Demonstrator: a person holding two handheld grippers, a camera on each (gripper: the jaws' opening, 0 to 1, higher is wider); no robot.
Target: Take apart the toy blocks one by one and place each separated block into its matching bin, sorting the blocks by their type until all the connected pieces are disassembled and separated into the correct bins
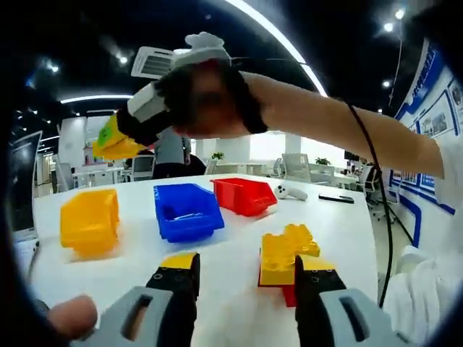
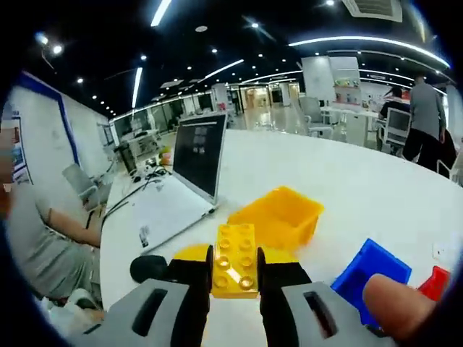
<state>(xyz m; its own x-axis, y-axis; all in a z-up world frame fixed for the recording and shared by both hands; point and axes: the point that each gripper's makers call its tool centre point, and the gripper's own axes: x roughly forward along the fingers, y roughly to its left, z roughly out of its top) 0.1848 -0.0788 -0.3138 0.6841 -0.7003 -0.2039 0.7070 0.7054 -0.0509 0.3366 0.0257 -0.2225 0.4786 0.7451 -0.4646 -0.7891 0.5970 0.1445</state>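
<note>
Gripping yellow block, right tool

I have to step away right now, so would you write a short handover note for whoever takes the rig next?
Right gripper: shut on a yellow block, held above the table and short of the yellow bin; it also shows in the left gripper view, raised over the bins.
Left gripper: open, jaws empty, pointed at the remaining block stack of yellow pieces on a red one, which sits on the white table.
Bins: yellow, blue bin and red bin stand in a row.
Done: one yellow block pulled off.
Left: drop it in the yellow bin, then split and sort the stack.
</note>
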